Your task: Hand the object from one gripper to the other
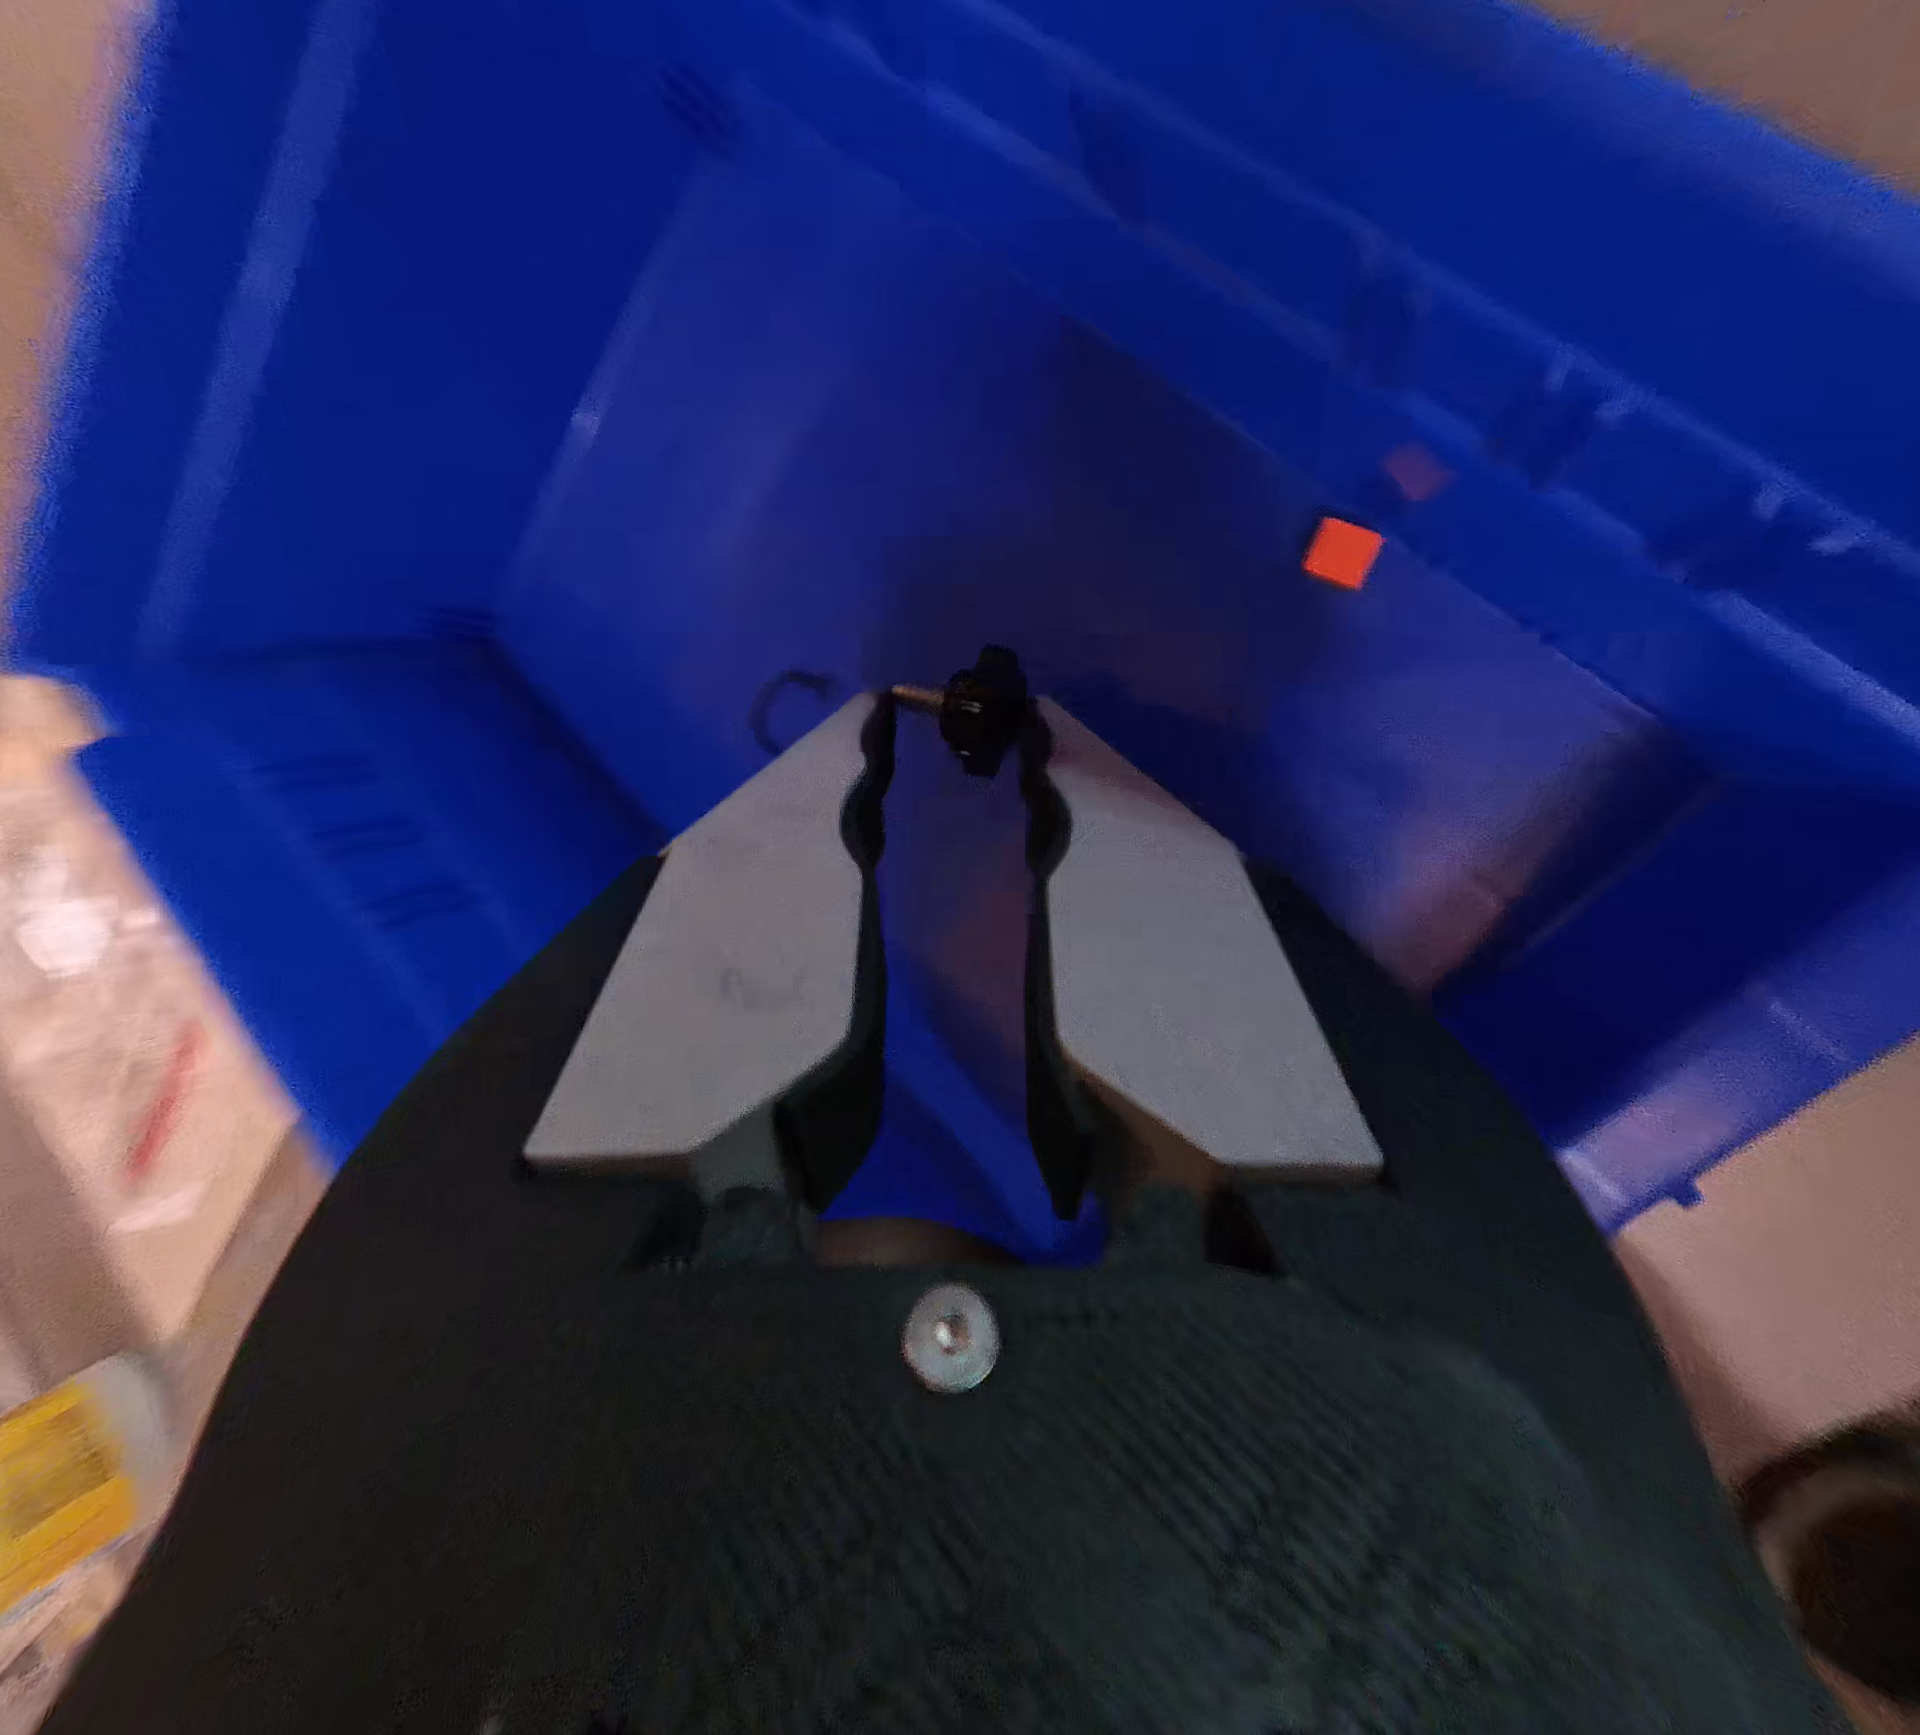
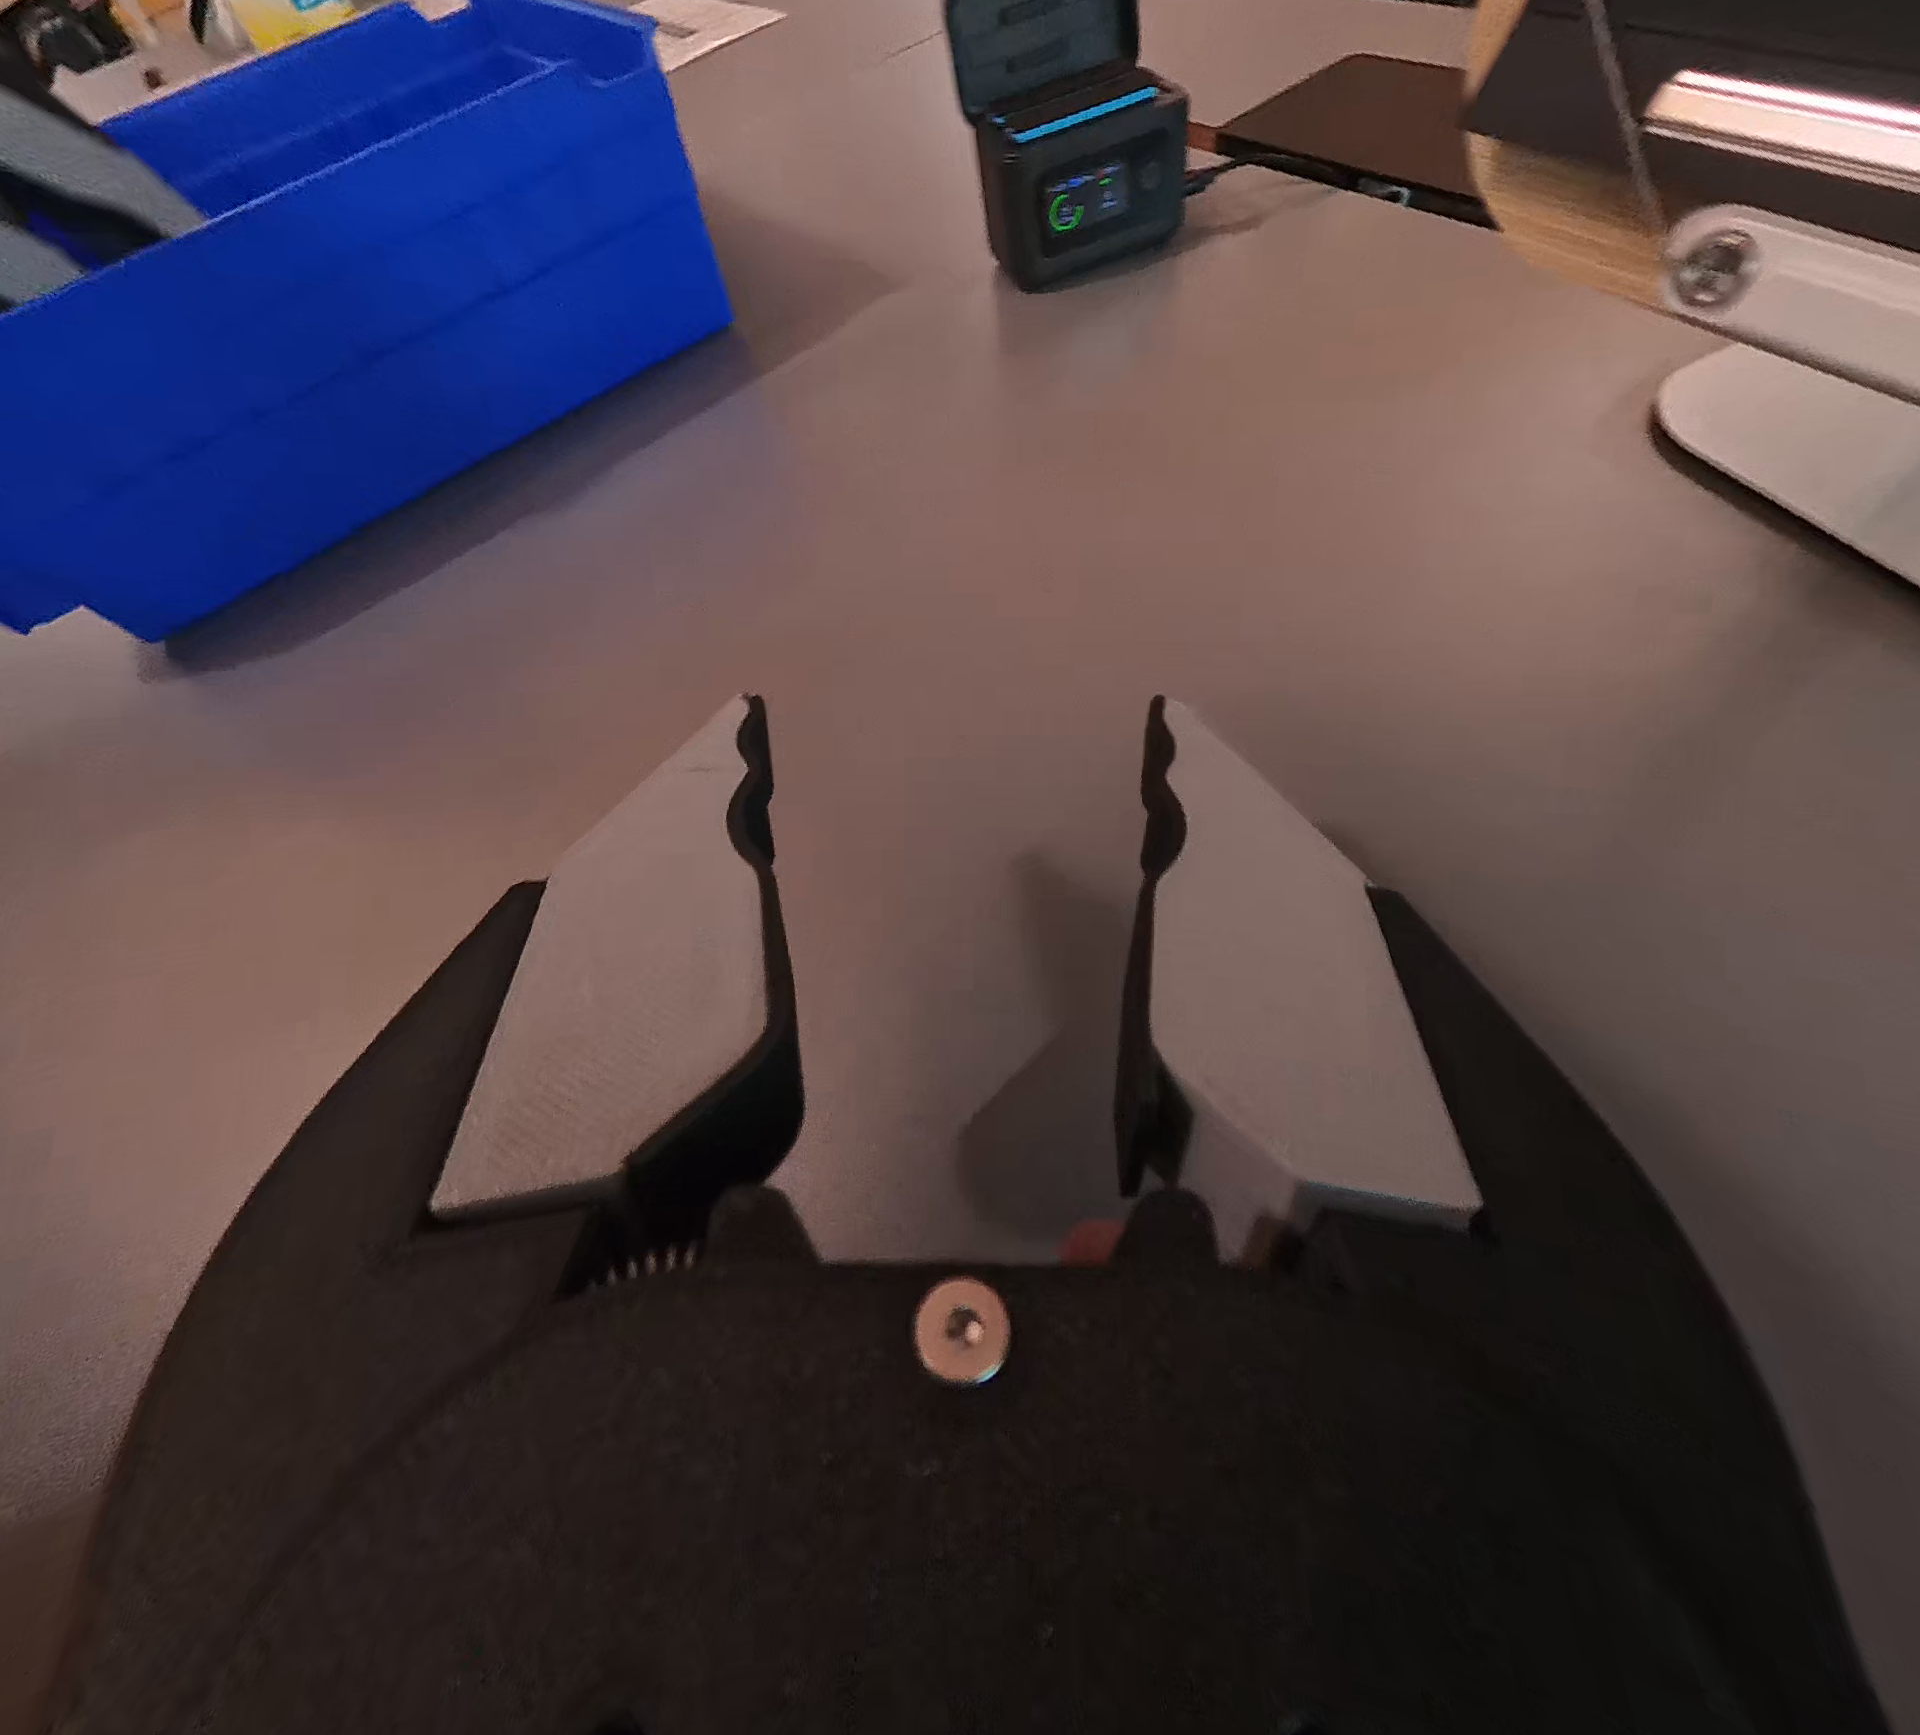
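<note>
The black body of the left hand-held gripper point(image 1: 961, 714) fills the bottom of its own view, a silver screw set in its middle, and its two grey fingers point(image 1: 727, 979) run forward with only a narrow gap between the tips. Pinched at those tips is a small black knob point(image 1: 982, 709) with a short brass-coloured stud sticking out to the left. The hand-held gripper is poised over the inside of a blue bin point(image 1: 727, 283), which is blurred. A small orange-red square point(image 1: 1342, 551) sits by the bin's right inner wall, well apart from the knob. A thin dark ring point(image 1: 781, 706) lies on the bin floor just left of the fingertips.

The right hand-held gripper point(image 2: 956, 729) is over the grey surface point(image 2: 1039, 542), its jaws spread wide with nothing between them. From here the blue bin point(image 2: 364, 283) stands on the surface to the left, and part of a grey form shows at its near-left edge; I cannot tell what it is. Farther back near the middle stands a dark case point(image 2: 1081, 158) with its lid up and a lit screen on its front. A pale stand base point(image 2: 1787, 438) sits at the right edge.
</note>
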The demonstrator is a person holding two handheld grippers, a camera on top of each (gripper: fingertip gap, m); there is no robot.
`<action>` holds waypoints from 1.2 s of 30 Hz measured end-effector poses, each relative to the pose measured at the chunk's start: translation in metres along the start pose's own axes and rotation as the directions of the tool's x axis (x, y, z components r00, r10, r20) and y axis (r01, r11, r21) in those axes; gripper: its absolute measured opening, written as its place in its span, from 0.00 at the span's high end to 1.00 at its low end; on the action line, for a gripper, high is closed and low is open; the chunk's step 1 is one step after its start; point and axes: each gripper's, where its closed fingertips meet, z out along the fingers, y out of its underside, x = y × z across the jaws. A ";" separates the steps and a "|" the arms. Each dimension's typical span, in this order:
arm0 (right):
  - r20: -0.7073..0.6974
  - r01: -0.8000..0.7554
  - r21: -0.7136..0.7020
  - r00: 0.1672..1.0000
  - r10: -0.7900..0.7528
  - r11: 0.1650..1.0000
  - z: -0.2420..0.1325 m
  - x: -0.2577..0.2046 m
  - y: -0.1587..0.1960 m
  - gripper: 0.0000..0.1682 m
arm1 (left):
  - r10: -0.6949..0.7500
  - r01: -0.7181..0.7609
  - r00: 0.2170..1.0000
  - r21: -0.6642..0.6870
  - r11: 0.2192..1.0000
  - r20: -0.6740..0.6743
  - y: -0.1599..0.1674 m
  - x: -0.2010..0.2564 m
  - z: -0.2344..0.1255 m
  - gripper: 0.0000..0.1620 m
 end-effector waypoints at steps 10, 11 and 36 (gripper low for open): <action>0.291 0.081 0.012 0.953 -0.081 0.997 -0.009 -0.075 -0.018 0.60 | 0.070 -0.232 0.923 0.399 0.887 0.379 -0.145 0.015 -0.101 0.87; 0.371 0.062 0.028 0.926 -0.068 0.998 -0.014 -0.088 -0.025 0.60 | 0.091 -0.267 0.914 0.418 0.868 0.395 -0.163 0.028 -0.102 0.87; 0.442 -0.299 -0.080 0.844 0.303 0.951 -0.040 -0.017 -0.011 0.88 | 0.104 -0.395 0.879 0.587 0.706 0.466 -0.350 0.165 0.046 0.87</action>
